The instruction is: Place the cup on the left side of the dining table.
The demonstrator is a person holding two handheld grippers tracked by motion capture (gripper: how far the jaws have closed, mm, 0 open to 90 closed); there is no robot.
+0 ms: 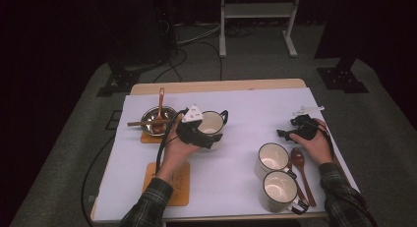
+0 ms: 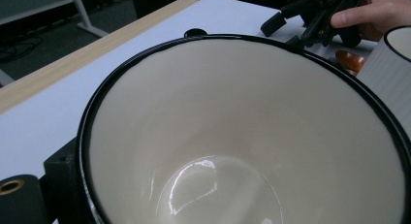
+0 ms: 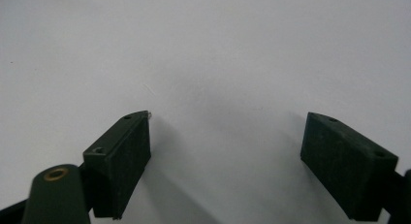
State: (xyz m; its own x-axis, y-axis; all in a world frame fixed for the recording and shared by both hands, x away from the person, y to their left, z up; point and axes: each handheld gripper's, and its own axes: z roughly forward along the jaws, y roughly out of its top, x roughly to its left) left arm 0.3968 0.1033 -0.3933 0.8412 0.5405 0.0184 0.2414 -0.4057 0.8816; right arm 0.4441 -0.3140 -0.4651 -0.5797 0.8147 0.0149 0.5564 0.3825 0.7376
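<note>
Nearest me, two cream mugs [image 1: 275, 178] with dark rims and two wooden spoons [image 1: 301, 170] sit at the bench's [image 1: 246, 104] right. Right tongs [image 1: 285, 133], jaws apart, hover empty over white cover. Mid-bench, left tongs [image 1: 212, 141] are clamped on a third mug's [image 2: 242, 136] rim; mug held tilted just above bench. Likely enamel: stiff, light, glossy, so slippery; grip rim or handle. Beyond: steel bowl [image 1: 158, 120] with spoons.

Glossy cream enamel mug [image 2: 242, 136] with black rim, matt white table cover [image 3: 203, 49], shiny metal bowl [image 1: 156, 120], wooden spoon [image 1: 160, 109]
</note>
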